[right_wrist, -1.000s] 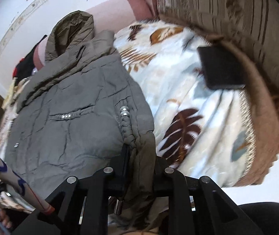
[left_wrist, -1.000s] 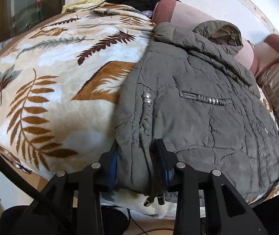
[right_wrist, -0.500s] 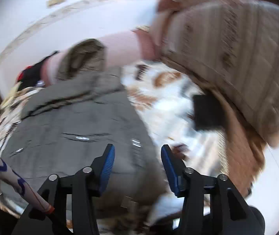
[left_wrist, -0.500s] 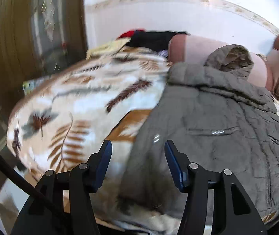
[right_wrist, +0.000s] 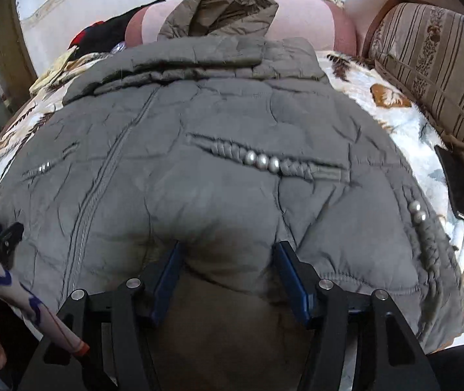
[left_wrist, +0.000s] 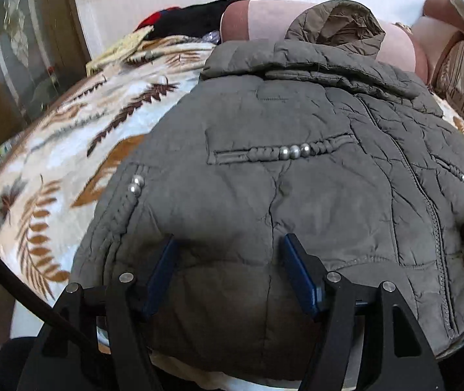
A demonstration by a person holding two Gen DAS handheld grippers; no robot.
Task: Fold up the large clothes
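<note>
Left wrist view: grey-green padded jacket (left_wrist: 297,176) spread front up on leaf-print blanket (left_wrist: 69,163) over bed, sleeves tucked in along both sides, zip closed down the middle, hood (left_wrist: 333,26) lying at far end against pink bolster (left_wrist: 264,19). Left gripper (left_wrist: 228,270) low over near hem, jaws apart after just opening, blue pads (left_wrist: 163,270) standing clear on either side of a swell of padding, pressing nothing, holding nothing. Beaded braid trim on pocket and along left edge. Dark clothes (left_wrist: 196,16) piled at far left corner by the wall. Right wrist view: same jacket (right_wrist: 232,150) seen from the other side of the zip, hood (right_wrist: 225,9) again at the top, striped cushion (right_wrist: 434,52) to the right, black phone (right_wrist: 460,185) on blanket edge beside the jacket, well clear of it. Right gripper (right_wrist: 228,273) also low over hem, jaws likewise just opened and now wide, padded fabric bulging between them but not pinched. Sleeve (right_wrist: 20,290) of person's other arm at lower left, tip of left gripper (right_wrist: 4,231) beyond it. Progress, as a judgement: side folds done, giving a narrow rectangle; both hems let go. Left to do: taking the bottom edge and bringing it up toward the collar, dealing with the hood, then flattening the bundle.
</note>
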